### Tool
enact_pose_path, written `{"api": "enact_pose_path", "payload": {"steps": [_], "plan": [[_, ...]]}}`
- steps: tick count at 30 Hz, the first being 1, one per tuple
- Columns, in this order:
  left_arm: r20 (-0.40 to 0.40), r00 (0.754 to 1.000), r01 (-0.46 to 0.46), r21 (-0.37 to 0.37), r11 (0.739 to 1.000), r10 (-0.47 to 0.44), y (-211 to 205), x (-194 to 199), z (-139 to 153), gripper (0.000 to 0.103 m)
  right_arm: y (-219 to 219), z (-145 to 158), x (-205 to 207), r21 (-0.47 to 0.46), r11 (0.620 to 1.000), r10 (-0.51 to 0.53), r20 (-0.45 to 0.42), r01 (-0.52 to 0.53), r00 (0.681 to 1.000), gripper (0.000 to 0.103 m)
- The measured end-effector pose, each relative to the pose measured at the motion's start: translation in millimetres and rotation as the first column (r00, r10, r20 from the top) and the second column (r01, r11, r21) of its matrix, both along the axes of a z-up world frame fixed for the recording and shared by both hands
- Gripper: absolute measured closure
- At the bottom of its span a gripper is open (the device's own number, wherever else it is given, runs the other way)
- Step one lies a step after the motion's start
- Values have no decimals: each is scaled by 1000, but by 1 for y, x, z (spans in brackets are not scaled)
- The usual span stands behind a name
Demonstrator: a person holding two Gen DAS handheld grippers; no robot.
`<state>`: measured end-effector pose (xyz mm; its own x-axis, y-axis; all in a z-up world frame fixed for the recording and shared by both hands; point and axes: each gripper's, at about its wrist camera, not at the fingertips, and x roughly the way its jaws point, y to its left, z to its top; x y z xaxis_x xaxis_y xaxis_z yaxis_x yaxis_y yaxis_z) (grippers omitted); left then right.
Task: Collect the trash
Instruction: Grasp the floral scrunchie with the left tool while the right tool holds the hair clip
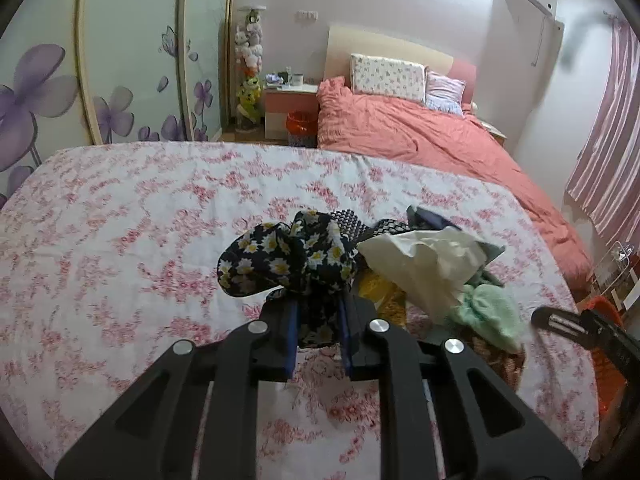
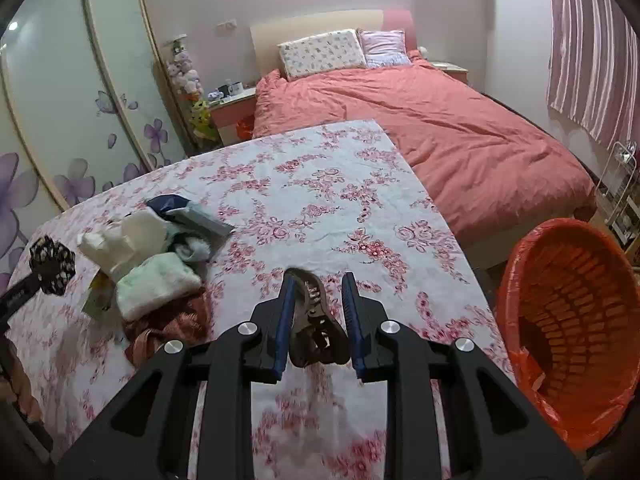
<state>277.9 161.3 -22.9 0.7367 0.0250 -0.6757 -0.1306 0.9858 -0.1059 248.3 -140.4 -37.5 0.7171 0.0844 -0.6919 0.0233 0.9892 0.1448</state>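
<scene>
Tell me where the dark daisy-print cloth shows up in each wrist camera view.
Left wrist view: the daisy-print cloth sits at centre, pinched in the left gripper.
Right wrist view: the same cloth appears at the far left edge, small, above the floral tablecloth.
Shared landmark: the pale green cloth in the pile beside it.

both tongs angled downward, left tongs [image 1: 318, 330] and right tongs [image 2: 318, 320] clamped
</scene>
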Motion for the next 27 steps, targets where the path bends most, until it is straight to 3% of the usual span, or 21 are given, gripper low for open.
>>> {"api": "enact_pose_path", "payload": {"steps": [12, 16, 18, 19, 21, 22, 27], "plan": [[3, 1000, -14, -17, 1000, 14, 3, -26, 9, 86, 12, -49, -21, 4, 997, 80, -165, -81, 983, 77], [10, 1000, -22, -20, 1000, 22, 7, -30, 12, 86, 16, -49, -13, -29, 997, 59, -161, -65, 985, 63], [10, 1000, -25, -21, 999, 25, 9, -31, 13, 86, 18, -50, -9, -49, 997, 45, -159, -54, 986, 63], [10, 1000, -28, -20, 999, 28, 10, -32, 14, 86, 21, -51, -6, -64, 997, 39, -157, -50, 987, 63], [9, 1000, -28, -24, 999, 28, 10, -33, 15, 86, 21, -51, -4, -78, 996, 38, -151, -50, 988, 84], [10, 1000, -27, -24, 999, 28, 10, -32, 15, 86, 20, -50, -3, -75, 996, 39, -151, -50, 988, 89], [39, 999, -12, -27, 1000, 13, 5, -41, 28, 86, 1, -35, -13, -12, 1000, 17, -107, -19, 994, 90]]}}
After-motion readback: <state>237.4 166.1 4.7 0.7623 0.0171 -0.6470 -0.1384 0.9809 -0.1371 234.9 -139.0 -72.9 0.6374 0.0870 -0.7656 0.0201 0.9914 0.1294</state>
